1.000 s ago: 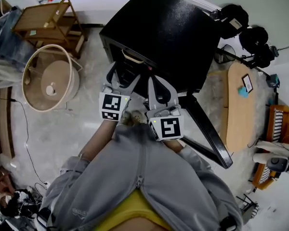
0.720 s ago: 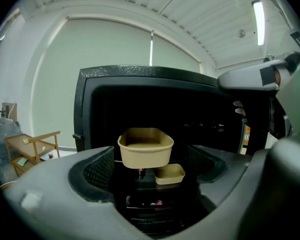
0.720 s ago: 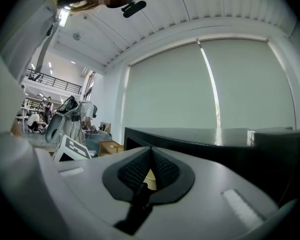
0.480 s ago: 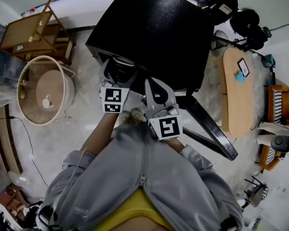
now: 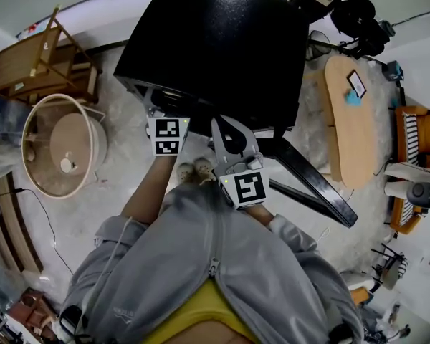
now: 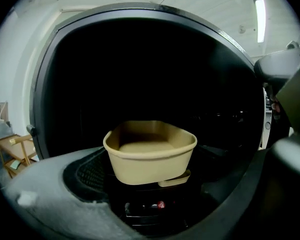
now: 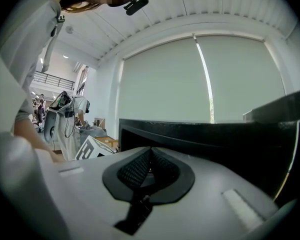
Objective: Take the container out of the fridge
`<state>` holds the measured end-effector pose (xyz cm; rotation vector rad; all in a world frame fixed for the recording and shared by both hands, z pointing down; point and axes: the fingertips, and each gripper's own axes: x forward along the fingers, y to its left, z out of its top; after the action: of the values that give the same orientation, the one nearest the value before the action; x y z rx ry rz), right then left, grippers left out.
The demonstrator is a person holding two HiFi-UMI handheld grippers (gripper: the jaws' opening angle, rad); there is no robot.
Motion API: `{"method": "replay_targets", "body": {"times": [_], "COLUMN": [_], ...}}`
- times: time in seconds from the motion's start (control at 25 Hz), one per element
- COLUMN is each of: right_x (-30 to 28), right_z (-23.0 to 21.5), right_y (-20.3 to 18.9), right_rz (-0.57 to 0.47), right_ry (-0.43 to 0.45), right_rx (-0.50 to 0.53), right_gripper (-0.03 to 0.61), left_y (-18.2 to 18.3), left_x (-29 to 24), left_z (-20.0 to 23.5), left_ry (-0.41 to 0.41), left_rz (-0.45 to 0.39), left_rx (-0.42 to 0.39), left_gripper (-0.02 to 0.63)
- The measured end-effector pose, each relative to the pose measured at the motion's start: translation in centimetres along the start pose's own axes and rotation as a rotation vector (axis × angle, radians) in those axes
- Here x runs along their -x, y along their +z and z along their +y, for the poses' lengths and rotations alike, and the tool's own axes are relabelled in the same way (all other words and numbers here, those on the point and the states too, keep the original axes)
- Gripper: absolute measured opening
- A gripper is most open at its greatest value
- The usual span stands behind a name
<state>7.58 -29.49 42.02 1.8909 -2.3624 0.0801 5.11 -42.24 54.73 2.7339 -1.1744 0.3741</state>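
Observation:
A tan open container (image 6: 150, 156) stands on a shelf inside the dark black fridge (image 5: 215, 49). My left gripper (image 6: 185, 184) reaches into the fridge, its jaws opening wide. The container stands ahead between them, and neither pad presses on it. In the head view only the left gripper's marker cube (image 5: 168, 136) shows; its jaws and the container are hidden under the fridge's top edge. My right gripper (image 5: 226, 131) hangs just outside the fridge front, shut with nothing between its pads (image 7: 150, 156).
The fridge door (image 5: 312, 192) swings open toward the lower right. A round tan basket (image 5: 61, 145) and a wooden rack (image 5: 36, 67) stand to the left. A wooden oval table (image 5: 347, 120) is at the right, black gear (image 5: 344, 13) behind it.
The left gripper has pushed further into the fridge, so its jaws and the container's rim no longer show from above. The right gripper has stayed shut by the fridge front.

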Motion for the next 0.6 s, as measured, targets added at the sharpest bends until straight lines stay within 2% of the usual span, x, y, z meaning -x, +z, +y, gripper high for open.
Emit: {"method": "replay_targets", "body": {"times": [0.32,0.6], "right_x": [0.7,1.2], "right_z": [-0.3,0.4], "right_y": [0.0,-0.1], "right_rz": [0.004,-0.003], "right_ry": [-0.019,0.008], "right_rx": [0.008,0.012], "right_gripper": [0.000,0.000], "left_y": [0.0,0.8], "left_x": [-0.2,2.1], "left_z": [-0.5,-1.2], "left_ry": [-0.029,-0.018], "left_rz": [-0.008,-0.034], "left_rx": [-0.031,-0.035], "left_gripper": [0.498,0.486]}}
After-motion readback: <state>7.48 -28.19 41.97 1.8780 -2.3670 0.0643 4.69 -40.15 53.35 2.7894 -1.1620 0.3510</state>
